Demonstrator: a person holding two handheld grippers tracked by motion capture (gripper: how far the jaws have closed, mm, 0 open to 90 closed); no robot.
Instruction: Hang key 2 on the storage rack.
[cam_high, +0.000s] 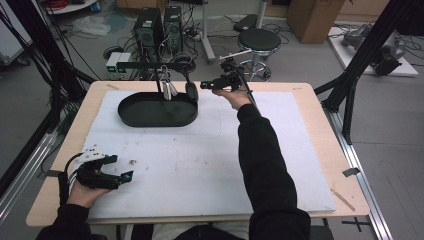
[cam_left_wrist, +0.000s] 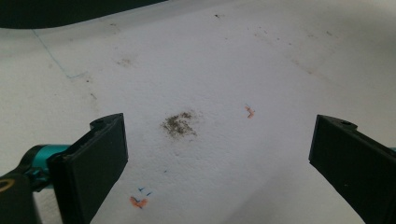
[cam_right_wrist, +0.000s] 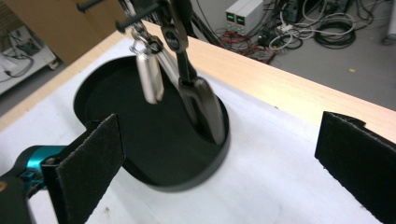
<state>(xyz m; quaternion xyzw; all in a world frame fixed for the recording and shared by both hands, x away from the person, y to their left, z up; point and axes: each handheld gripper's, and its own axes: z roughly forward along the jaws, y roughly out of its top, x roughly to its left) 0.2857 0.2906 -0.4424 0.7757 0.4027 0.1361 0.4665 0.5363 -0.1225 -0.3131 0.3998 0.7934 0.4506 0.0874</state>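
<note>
Gaping wide and empty, the right tool (cam_right_wrist: 219, 154) faces hanging utensils (cam_right_wrist: 196, 102) over the tray (cam_right_wrist: 187, 179); left tool (cam_left_wrist: 217, 158) equally wide.

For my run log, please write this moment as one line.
right gripper: open, empty, beside hanging spoons | left gripper: open, empty | black tray: under spoons

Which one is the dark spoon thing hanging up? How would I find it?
Look at the far side of the table, where a black oval tray sits on the white mat. Above it a black rack bar holds hanging utensils. The dark spoon is the rightmost one, nearest the right gripper; its neighbours are shiny silver, while it is dark with a black handle.
</note>
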